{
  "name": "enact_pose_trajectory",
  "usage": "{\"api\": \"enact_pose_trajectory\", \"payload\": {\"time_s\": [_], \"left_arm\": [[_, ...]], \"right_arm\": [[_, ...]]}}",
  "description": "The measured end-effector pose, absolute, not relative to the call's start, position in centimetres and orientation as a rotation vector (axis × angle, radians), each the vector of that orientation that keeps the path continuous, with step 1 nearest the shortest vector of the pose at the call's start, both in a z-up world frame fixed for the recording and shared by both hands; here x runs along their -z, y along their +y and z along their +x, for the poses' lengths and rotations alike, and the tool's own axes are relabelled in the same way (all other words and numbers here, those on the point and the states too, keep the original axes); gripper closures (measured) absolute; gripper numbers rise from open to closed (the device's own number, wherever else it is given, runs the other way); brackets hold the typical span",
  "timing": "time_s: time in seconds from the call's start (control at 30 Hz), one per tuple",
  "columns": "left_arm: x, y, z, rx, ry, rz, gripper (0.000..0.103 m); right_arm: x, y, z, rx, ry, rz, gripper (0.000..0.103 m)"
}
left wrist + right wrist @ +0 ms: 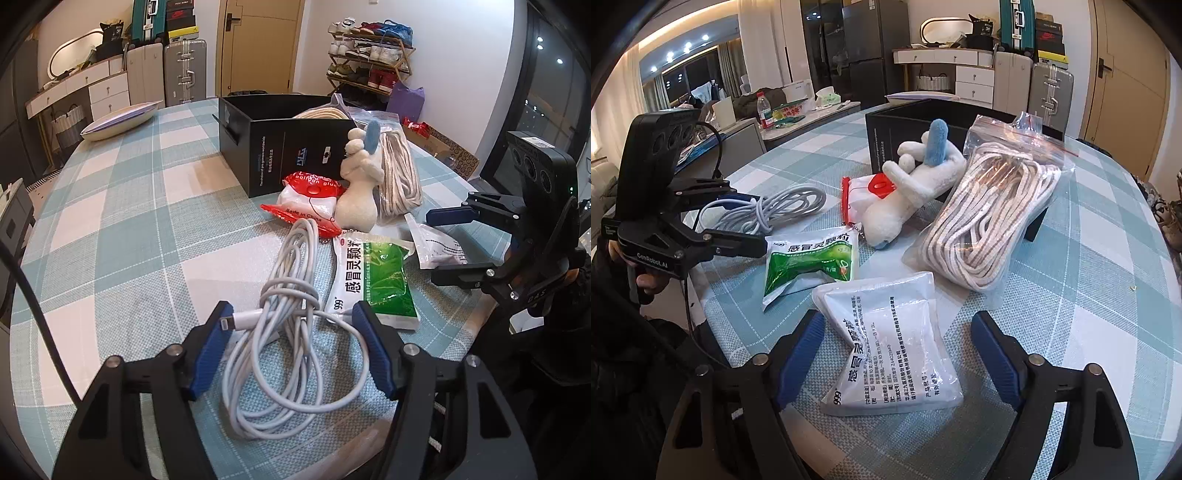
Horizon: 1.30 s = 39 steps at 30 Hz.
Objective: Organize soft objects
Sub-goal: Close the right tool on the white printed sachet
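Note:
My left gripper (291,314) is open, its blue pads on either side of a coiled white charging cable (291,332) lying on the checked tablecloth. My right gripper (897,325) is open around a white medicine sachet (890,347). A green and white sachet (373,280) lies between them; it also shows in the right wrist view (809,258). Behind it lie a white plush toy (358,188) with a blue part, a red and white packet (310,203) and a bagged rope (990,218). A black open box (277,140) stands behind them.
A white pillow (118,120) lies at the far left of the table. The right gripper (454,243) shows at the right in the left wrist view. The table's edge (1167,236) curves at the right. Suitcases and a shoe rack stand in the room behind.

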<state>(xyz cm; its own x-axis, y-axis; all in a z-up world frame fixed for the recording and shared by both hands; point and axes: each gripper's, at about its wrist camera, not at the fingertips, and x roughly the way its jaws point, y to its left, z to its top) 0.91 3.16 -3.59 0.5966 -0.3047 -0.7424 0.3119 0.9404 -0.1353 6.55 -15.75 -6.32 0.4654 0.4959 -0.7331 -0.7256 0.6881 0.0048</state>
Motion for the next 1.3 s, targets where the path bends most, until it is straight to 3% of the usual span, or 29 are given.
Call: {"api": "enact_pose_trajectory", "payload": {"time_s": [0.1,0.33,0.47,1.3], "left_arm": [[3.6,3.2,0.8,0.357,0.857,0.01,0.038],[3.6,3.2,0.8,0.361,0.855,0.017,0.043],[3.5,3.3,0.8,0.361,0.856,0.013,0.045],[1.8,4.2,0.4,0.355,0.783,-0.063,0.047]], "right_arm": [[6.4,-15.6,6.3,-0.769,0.772,-0.344,0.024],[6.5,-15.1,5.8,-0.779,0.748,-0.373,0.048],[6.6,-15.1,5.8,-0.786,0.742,-0.371,0.055],[4.5,-15.5,4.7,-0.846,0.673,-0.314,0.059]]}}
